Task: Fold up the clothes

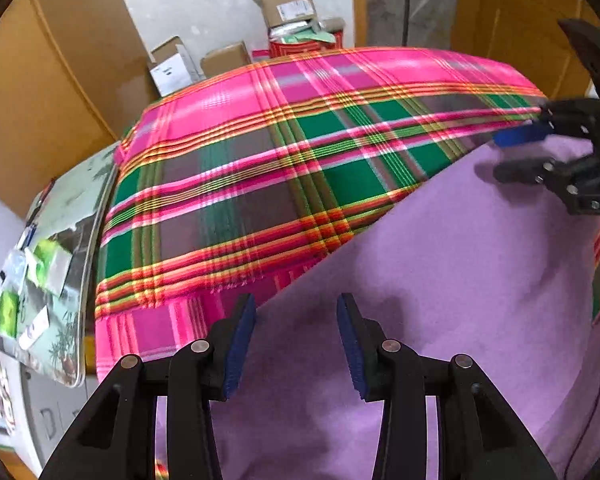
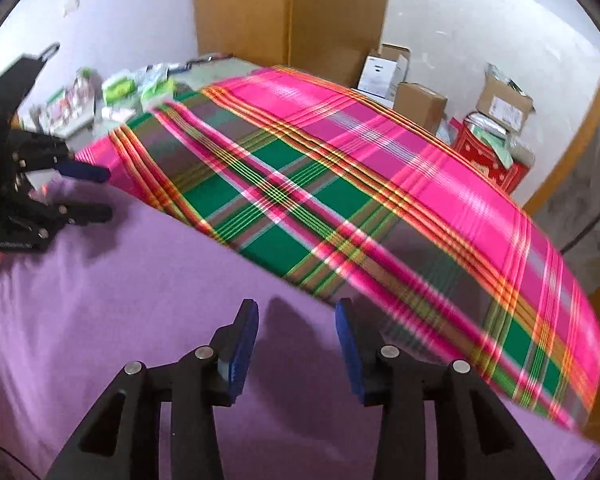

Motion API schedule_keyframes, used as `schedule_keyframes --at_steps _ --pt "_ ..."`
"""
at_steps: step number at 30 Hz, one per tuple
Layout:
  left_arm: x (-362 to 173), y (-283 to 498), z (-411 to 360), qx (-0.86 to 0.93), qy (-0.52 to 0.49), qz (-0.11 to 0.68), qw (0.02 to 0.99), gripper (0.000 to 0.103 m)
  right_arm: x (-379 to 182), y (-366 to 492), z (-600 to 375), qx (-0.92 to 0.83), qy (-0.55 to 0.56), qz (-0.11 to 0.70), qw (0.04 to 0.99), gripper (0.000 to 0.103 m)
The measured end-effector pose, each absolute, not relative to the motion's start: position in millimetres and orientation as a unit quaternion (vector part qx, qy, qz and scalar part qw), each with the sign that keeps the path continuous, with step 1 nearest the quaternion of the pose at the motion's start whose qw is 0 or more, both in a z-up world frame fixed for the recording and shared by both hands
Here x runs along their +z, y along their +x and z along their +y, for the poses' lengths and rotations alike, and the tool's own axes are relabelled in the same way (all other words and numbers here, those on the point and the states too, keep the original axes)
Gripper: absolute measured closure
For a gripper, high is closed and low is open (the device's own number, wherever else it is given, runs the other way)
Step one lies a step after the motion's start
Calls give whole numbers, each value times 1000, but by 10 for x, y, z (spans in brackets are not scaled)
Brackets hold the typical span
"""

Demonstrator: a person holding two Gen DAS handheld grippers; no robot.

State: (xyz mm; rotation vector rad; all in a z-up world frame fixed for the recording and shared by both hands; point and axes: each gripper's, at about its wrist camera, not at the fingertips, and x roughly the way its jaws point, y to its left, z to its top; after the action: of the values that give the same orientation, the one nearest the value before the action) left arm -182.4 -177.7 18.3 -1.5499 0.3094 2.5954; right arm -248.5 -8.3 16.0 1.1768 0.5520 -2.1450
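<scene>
A pink, green and brown plaid cloth lies folded over on a purple cover, with a fringed edge near me. In the left wrist view my left gripper is open just off the cloth's near corner, its left pad beside the pink lower layer. My right gripper is open at the cloth's far right corner. In the right wrist view the cloth runs diagonally. My right gripper is open over the purple cover, right pad at the cloth's edge. The left gripper is open at the opposite corner.
A glass-topped desk with packets borders the cover on the left. Cardboard boxes and a red tin stand behind the cloth by the white wall. Wooden cabinets rise at the back. A thin cable hangs at the right.
</scene>
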Motion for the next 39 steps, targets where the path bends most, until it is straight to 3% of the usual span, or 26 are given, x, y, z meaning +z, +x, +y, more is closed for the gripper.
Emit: schedule_keyframes --at_steps 8,11,13,15,16,17,29,34,39 --pt "82 -1908 -1864 851 -515 74 77 59 17 -2630 -228 -798 451 222 331 62" --pt "82 -1878 -1873 853 -510 66 88 59 14 -2604 -253 -793 455 214 344 71" --pt "83 -1859 -1879 855 -507 62 95 70 18 -2567 -277 -792 452 219 348 80" --pt "85 -1840 -1879 856 -504 58 101 74 21 -2528 -325 -786 455 224 354 97" --pt "89 -1838 -1871 856 -503 58 105 85 28 -2509 -350 -785 455 228 354 100" --pt "93 -1843 -1868 856 -503 57 110 89 37 -2485 -382 -787 453 234 348 100" --pt "158 -2025 -2151 875 -481 28 40 102 158 -2736 -475 -842 429 165 282 101" --pt "83 -2051 -2388 873 -486 -18 18 102 14 -2841 -542 -836 446 167 272 100" --pt "111 -1956 -2325 876 -481 -3 24 101 113 -2780 -514 -836 447 165 274 96"
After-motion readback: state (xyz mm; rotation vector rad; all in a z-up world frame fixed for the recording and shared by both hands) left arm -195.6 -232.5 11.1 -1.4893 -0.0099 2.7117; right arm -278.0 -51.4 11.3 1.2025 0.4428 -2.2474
